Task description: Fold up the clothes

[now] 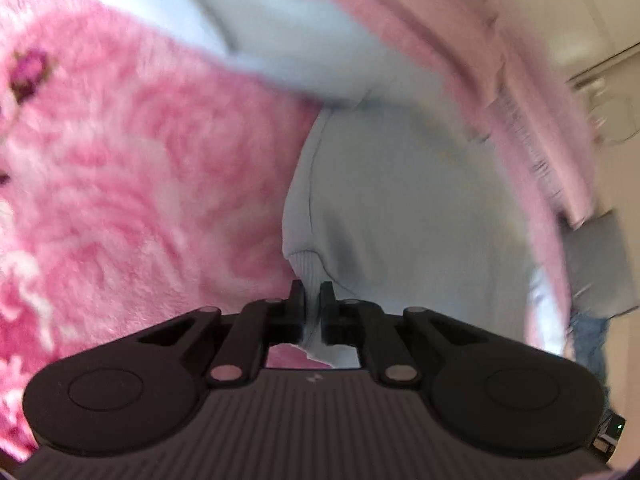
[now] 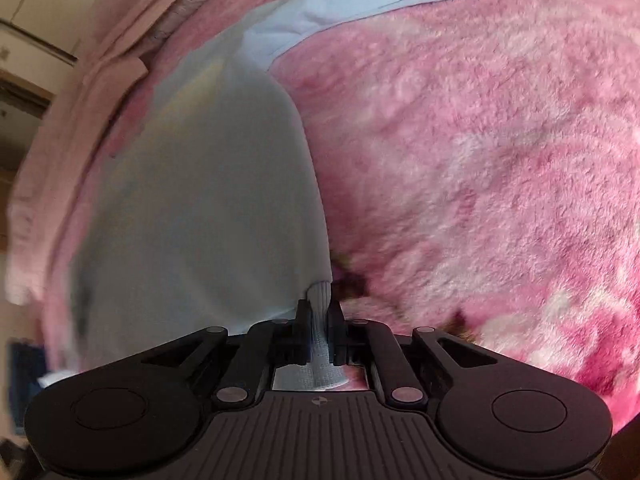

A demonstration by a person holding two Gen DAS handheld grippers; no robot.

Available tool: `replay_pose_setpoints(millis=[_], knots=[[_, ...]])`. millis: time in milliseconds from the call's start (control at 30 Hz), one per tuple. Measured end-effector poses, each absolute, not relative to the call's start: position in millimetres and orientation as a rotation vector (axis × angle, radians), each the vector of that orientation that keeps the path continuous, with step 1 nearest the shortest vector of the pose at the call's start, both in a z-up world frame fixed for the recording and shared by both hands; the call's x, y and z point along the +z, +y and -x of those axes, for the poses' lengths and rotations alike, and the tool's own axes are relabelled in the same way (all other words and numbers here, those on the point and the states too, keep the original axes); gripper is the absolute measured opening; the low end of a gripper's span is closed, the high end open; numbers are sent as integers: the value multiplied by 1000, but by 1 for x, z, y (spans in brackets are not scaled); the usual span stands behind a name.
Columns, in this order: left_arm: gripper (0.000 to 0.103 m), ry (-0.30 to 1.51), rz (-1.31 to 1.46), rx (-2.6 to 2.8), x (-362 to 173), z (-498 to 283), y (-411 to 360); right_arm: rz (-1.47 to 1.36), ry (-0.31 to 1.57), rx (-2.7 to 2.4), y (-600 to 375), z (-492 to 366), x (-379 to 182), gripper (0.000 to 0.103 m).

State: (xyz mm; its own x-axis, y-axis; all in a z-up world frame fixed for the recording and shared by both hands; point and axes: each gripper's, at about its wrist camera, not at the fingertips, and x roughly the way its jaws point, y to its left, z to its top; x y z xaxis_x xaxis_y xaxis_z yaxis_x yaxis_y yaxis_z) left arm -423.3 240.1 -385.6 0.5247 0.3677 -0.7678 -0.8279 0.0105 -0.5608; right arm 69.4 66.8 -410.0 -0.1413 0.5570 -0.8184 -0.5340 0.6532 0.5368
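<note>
Left tongs (image 1: 311, 294) pinching sweatshirt (image 1: 400, 208) hem rib; right tongs (image 2: 319, 312) pinching its other ribbed corner. Sweatshirt lies on pink blanket (image 2: 480, 160), frames blurred.

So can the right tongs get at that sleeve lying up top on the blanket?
Probably not yet: the right tongs are shut on the sweatshirt's ribbed hem; the sleeve lies unobstructed on the pink blanket.

I see a fluffy pink blanket (image 2: 500, 168) spread wide, a pale pink sheet (image 2: 100, 80) bunched along its far edge.
</note>
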Motion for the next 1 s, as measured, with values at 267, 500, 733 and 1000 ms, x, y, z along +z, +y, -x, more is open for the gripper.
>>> replay_pose_setpoints(millis=[267,500,733,1000], knots=[[10,690,1212,1034,-403,416,178,172,1443,1000,43,-72,-389,6],[40,585,1209,1153,-375,438,201,465,1308,972,60,-56,-382,64],[47,418,1182,1409,-348,501,321,277,1331,844,85,-88,-368,64],[51,613,1146,1550,-351,538,460,310,1334,846,127,-52,-371,64]])
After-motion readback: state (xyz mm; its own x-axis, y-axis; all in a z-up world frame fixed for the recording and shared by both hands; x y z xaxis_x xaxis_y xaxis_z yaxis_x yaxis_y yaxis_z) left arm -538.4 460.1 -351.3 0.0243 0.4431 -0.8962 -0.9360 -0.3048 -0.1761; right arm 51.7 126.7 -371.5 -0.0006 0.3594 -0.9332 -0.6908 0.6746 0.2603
